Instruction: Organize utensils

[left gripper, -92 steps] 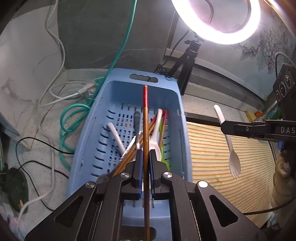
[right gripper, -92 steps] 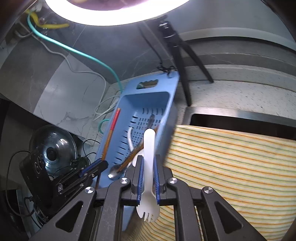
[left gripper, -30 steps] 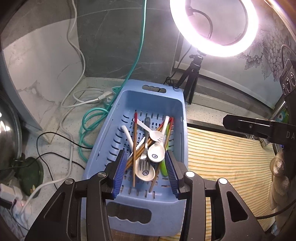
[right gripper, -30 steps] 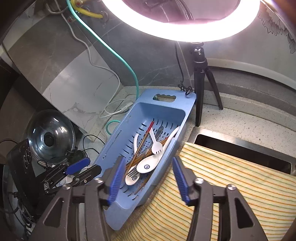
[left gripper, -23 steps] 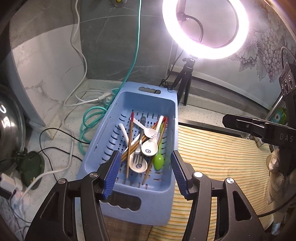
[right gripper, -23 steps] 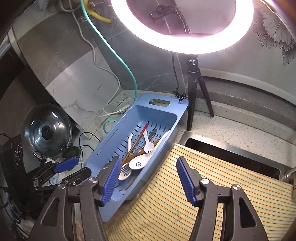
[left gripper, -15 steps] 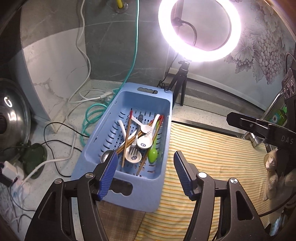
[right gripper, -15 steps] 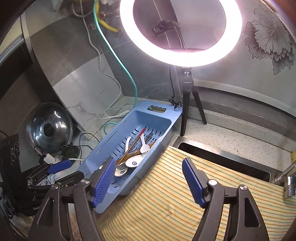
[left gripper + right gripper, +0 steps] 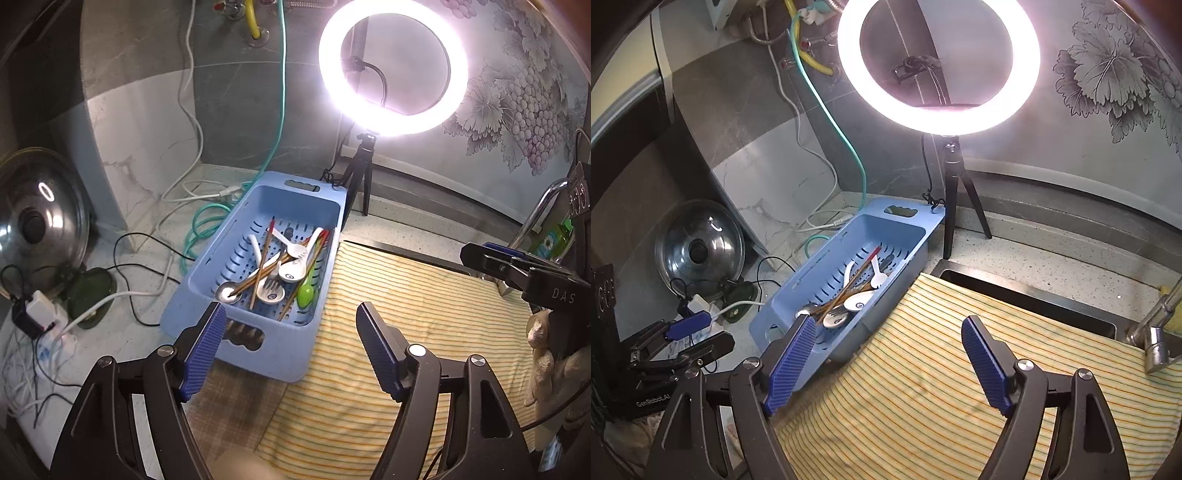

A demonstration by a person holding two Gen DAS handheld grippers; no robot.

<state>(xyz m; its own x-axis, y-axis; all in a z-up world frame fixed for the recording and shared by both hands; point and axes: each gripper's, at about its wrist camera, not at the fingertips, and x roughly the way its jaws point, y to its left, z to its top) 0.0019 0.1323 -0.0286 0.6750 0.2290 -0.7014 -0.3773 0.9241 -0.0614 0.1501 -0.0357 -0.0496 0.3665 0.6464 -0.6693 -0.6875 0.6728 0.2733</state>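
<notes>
A blue slotted plastic basket [image 9: 207,273] stands on the counter, left of a yellow striped cloth [image 9: 406,332]. In it lie white spoons, a white spork [image 9: 295,249], a green spoon [image 9: 306,294], metal cutlery and red-tipped chopsticks [image 9: 263,266]. The basket also shows in the right wrist view [image 9: 798,291]. My left gripper [image 9: 290,347] is open and empty, above the basket's near end. My right gripper [image 9: 888,360] is open and empty, above the cloth [image 9: 960,387]. The right gripper shows at the right of the left wrist view [image 9: 480,256].
A lit ring light on a tripod [image 9: 364,177] stands behind the basket. Cables and a teal hose [image 9: 199,225] lie on the counter to the left, with a steel pot lid [image 9: 33,221] and a power strip [image 9: 35,314]. A tap [image 9: 1156,332] stands at the right.
Both grippers let go of their utensils, the chopstick and the white spork, which now lie in the basket. Both have opened wide and pulled back and up from the basket.
</notes>
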